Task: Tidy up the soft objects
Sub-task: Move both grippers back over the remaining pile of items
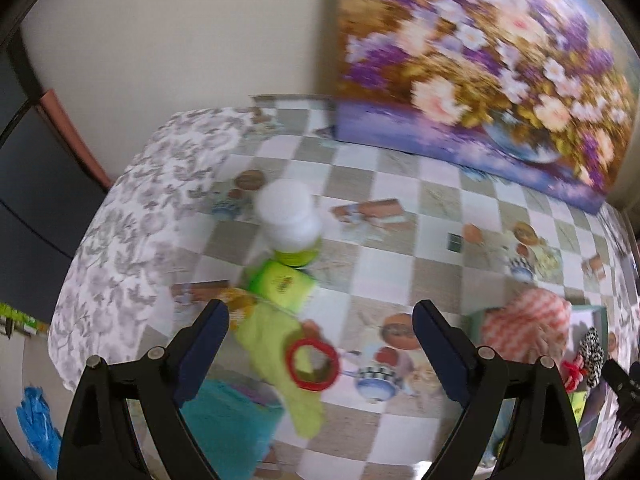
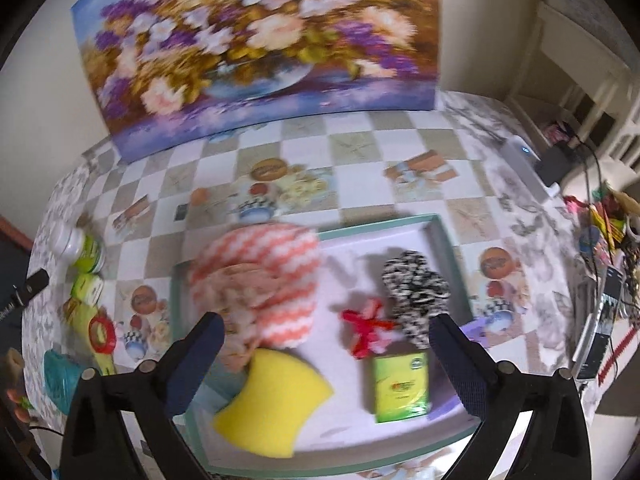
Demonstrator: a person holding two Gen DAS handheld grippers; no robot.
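Note:
In the right wrist view a teal-rimmed tray [image 2: 444,240] holds a coral-and-white knitted cloth [image 2: 260,276], a yellow sponge [image 2: 272,404], a red bow [image 2: 366,330], a black-and-white scrunchie [image 2: 414,292] and a green tissue pack [image 2: 402,386]. My right gripper [image 2: 326,356] is open and empty above the tray. In the left wrist view a lime green cloth [image 1: 280,352] lies on the table with a red ring [image 1: 312,364] on it, beside a green packet [image 1: 280,282] and a white-capped green bottle [image 1: 292,224]. My left gripper [image 1: 320,340] is open and empty above the cloth.
A flower painting [image 2: 256,40] leans against the wall at the back. A teal cloth [image 1: 228,424] lies at the table's near left edge. Cables, a white box [image 2: 524,160] and clutter sit at the right. The tray also shows at the right of the left wrist view [image 1: 596,314].

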